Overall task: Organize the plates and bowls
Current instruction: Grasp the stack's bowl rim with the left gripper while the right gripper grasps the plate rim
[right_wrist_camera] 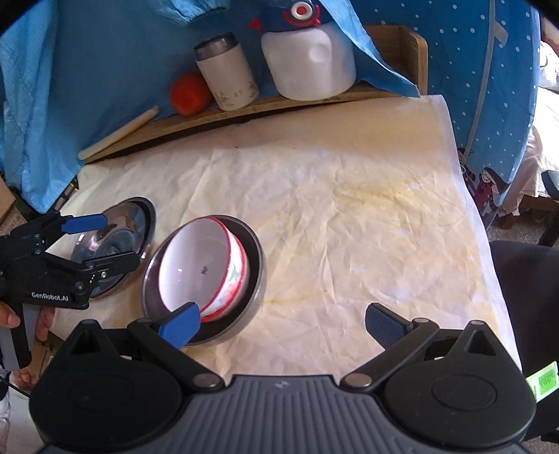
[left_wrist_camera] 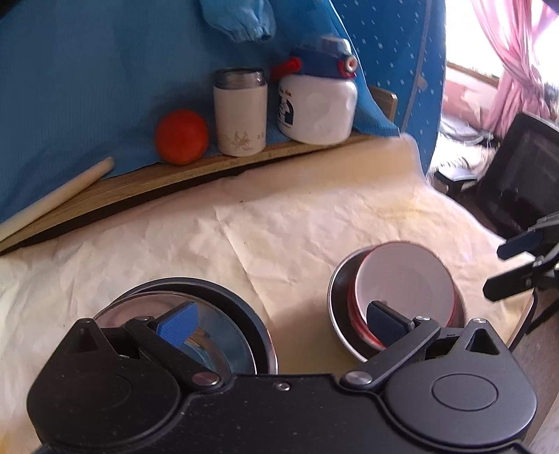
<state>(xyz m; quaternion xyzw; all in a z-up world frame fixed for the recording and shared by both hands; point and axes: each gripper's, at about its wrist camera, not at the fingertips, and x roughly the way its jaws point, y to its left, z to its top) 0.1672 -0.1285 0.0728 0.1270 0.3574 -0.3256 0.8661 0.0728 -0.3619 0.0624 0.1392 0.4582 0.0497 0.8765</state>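
A white bowl with a red rim (right_wrist_camera: 199,265) sits in a silver steel bowl (right_wrist_camera: 256,279); the cream wrinkled cloth (right_wrist_camera: 349,227) shows yellow stains, and the backdrop cloth (right_wrist_camera: 87,70) is blue.

Daylight blows out the window (left_wrist_camera: 464,31) at top right, the steel bowl (right_wrist_camera: 115,237) catches glare, edges bend fisheye-style, and everything's a bit soft and grainy.

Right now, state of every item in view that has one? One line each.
Left claw: open, empty, over the metal plates.
Right claw: open, empty.
White bowl: tilted inside the metal bowl.
Metal bowl: upright on the cloth, holding the white bowl.
Metal plates: stacked, beside the metal bowl.
Flask: upright on the shelf, lid off.
Jug: upright, capped.
Tomato: whole, on the shelf.
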